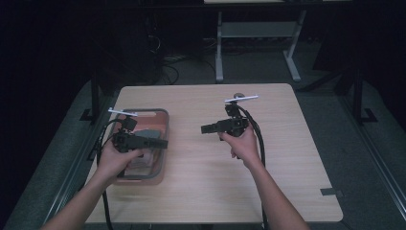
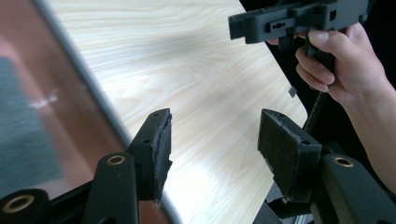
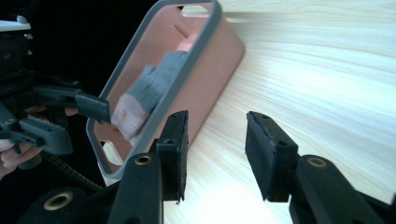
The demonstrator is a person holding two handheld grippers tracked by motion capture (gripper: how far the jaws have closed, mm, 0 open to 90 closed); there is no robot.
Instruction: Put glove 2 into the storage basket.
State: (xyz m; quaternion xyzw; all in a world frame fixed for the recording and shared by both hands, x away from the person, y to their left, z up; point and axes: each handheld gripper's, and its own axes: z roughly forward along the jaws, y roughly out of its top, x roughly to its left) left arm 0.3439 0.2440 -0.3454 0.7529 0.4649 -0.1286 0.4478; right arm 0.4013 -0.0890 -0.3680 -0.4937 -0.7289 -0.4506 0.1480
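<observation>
A pink bin (image 1: 164,114) with a grey rim stands at the table's left side. Inside it lie a grey cloth (image 3: 159,77) and a pale pink cloth (image 3: 127,116). My left gripper (image 1: 164,143) hovers over the bin and points right toward the table's middle. Its jaws (image 2: 212,126) stand open with nothing between them, beside the bin's rim (image 2: 93,88). My right gripper (image 1: 204,129) is held above the middle of the table and points left at the bin's wall (image 3: 212,79). It is open too (image 3: 215,126), and only bare wood shows between the pads.
The light wooden table (image 1: 239,167) has bare surface between the two grippers and to the right. A small dark tape mark (image 1: 331,192) sits near the front right edge. A grey table frame (image 1: 219,52) stands on the floor behind.
</observation>
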